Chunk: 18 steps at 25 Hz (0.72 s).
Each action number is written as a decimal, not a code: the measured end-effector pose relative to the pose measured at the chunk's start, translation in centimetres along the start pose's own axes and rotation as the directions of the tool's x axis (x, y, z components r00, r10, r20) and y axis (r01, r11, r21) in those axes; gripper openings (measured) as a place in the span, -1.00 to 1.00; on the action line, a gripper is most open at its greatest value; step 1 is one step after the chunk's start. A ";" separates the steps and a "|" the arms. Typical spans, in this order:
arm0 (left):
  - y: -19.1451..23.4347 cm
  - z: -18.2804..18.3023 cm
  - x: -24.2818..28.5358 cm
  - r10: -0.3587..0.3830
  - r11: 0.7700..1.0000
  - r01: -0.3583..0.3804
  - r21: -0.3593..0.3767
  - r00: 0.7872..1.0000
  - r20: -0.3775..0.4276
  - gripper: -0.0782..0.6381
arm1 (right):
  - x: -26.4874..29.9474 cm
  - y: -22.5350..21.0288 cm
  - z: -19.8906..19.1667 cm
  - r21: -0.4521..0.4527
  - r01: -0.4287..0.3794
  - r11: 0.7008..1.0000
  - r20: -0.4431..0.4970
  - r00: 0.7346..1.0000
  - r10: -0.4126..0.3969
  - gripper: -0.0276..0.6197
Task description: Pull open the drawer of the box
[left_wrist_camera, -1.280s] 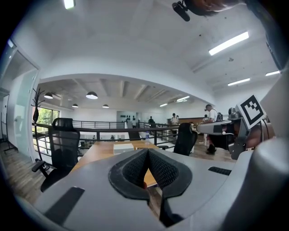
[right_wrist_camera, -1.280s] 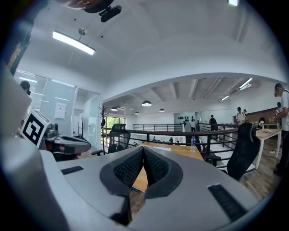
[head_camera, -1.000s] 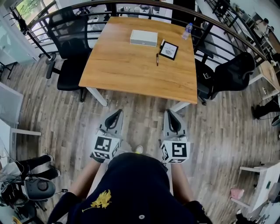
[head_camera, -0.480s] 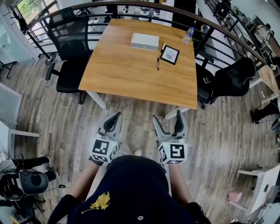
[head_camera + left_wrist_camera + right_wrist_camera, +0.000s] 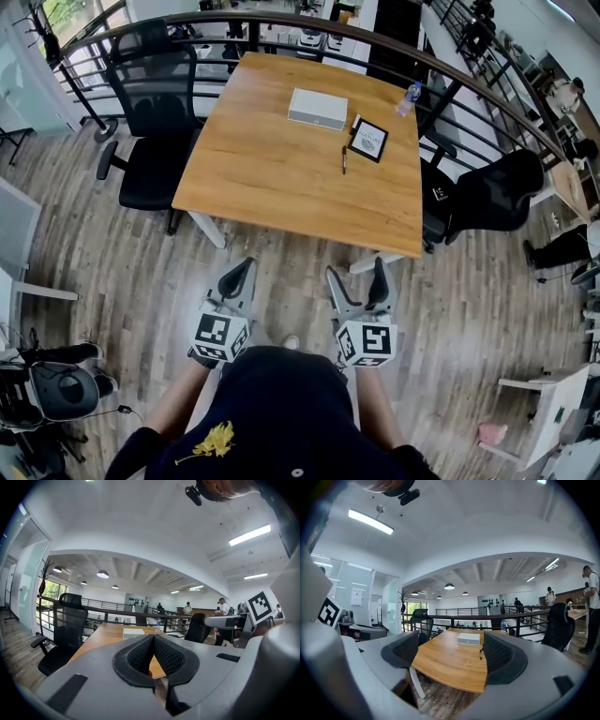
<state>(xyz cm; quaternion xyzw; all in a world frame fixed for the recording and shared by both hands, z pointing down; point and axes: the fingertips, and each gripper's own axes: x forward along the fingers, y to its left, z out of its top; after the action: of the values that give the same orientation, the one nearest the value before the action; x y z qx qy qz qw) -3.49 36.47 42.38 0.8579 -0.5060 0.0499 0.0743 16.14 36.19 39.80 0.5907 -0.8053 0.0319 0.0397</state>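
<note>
Surface (image 5: 281,178): wooden, rectangular, on white legs over a plank floor (image 5: 112,253). A black office chair (image 5: 150,131) stands at its left edge.

Left hand-held gripper (image 5: 246,264): held out from the person's body over the floor, short of the near edge of the surface, pointing toward it and close to level. Its jaws are clenched, pads meeting at the tips with nothing gripped.

Right hand-held gripper (image 5: 356,274): alongside the left, same heading, also clear of the surface. Released; its jaws have just been opening and stand wide apart, with nothing between them.

Box (image 5: 317,108): white, flat and rectangular, lying on the far half of the surface, well apart from both grippers. Its drawer front cannot be made out at this range.

Framed card (image 5: 366,139): black border, just right of the box.

Bottle (image 5: 407,97): upright near the far right corner.

Pen (image 5: 344,159): dark, beside the card's near left corner.
</note>
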 end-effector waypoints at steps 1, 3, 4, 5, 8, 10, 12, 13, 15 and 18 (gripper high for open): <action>0.6 0.1 -0.1 -0.002 1.000 0.002 -0.004 1.000 -0.003 -0.73 | 0.1 0.3 0.2 0.008 0.011 1.000 -0.002 1.000 -0.011 0.34; 2.1 0.6 -0.2 -0.010 1.000 0.010 -0.004 1.000 -0.001 -0.73 | 0.8 0.9 0.9 0.009 0.034 0.999 -0.005 0.999 -0.034 0.34; 3.0 1.0 -0.1 -0.015 1.000 0.015 -0.002 1.000 0.002 -0.73 | 1.3 1.3 1.4 0.006 0.047 0.999 -0.003 0.999 -0.047 0.33; 4.0 1.4 0.0 -0.020 1.000 0.020 -0.001 1.000 0.006 -0.73 | 1.9 1.7 1.8 0.002 0.058 0.998 0.001 0.998 -0.058 0.33; 6.6 2.0 0.6 -0.040 0.999 0.040 -0.006 0.999 0.011 -0.73 | 3.8 3.0 2.8 0.001 0.087 0.996 0.014 0.996 -0.087 0.33; 7.7 2.1 0.9 -0.064 0.998 0.064 -0.007 0.998 0.011 -0.73 | 4.9 4.2 2.7 0.004 0.096 0.995 0.006 0.995 -0.096 0.33; 8.7 2.0 0.9 -0.084 0.996 0.084 -0.006 0.996 0.012 -0.73 | 5.7 5.4 2.2 0.020 0.098 0.995 -0.020 0.995 -0.098 0.33; 9.4 1.8 0.9 -0.092 0.996 0.092 -0.008 0.996 0.009 -0.73 | 6.1 6.0 1.9 0.033 0.100 0.994 -0.034 0.995 -0.099 0.33; 10.9 1.1 1.1 -0.108 0.994 0.108 -0.018 0.994 -0.005 -0.73 | 6.9 7.0 1.4 0.058 0.111 0.992 -0.049 0.993 -0.108 0.33; 12.9 0.5 1.4 -0.131 0.991 0.131 -0.017 0.991 -0.021 -0.73 | 7.7 8.0 1.2 0.069 0.137 0.988 -0.066 0.989 -0.133 0.33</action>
<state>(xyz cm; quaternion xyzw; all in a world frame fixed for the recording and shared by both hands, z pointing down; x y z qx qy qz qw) -14.10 28.96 43.08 0.8880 -0.4482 0.0505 0.0897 6.19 31.11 39.31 0.6437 -0.7601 0.0768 0.0447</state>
